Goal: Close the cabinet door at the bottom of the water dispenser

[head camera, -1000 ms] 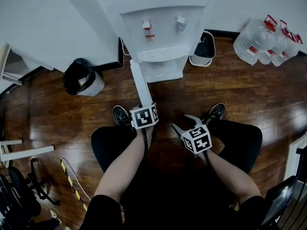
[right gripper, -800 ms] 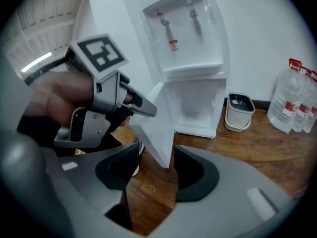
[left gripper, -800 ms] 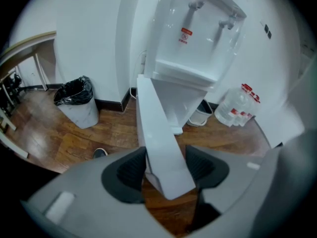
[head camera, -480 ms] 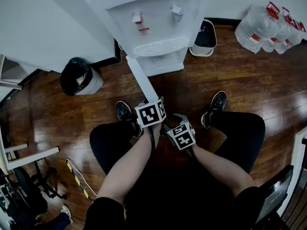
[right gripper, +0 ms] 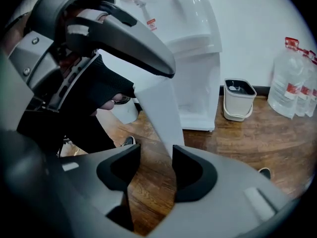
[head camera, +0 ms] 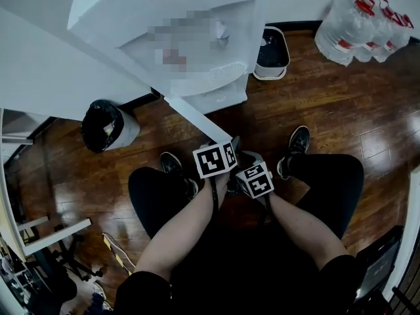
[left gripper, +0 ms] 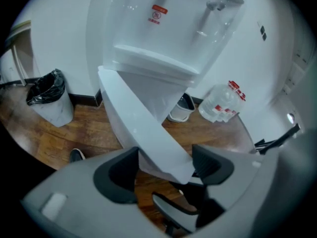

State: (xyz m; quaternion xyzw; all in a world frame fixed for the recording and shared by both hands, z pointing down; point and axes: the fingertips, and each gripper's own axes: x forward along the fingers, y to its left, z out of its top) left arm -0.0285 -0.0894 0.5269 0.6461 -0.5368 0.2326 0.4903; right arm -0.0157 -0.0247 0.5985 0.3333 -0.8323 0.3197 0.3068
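White cabinet door (left gripper: 143,133) stands between opening left tongs (left gripper: 166,165).

The water dispenser (left gripper: 148,43) is smooth white plastic with a soft gloss that catches pale highlights along its curved front. Its cabinet door (left gripper: 143,128) is the same white plastic, flat and smooth, with a slightly duller sheen. The floor (head camera: 328,97) is dark brown wood laid in planks, polished enough to mirror the light in bright streaks. The bin liner (head camera: 102,120) is thin black plastic, crinkled and shiny. The water bottles (head camera: 348,28) are clear glossy plastic. The person's trousers (head camera: 328,182) are matt black cloth.
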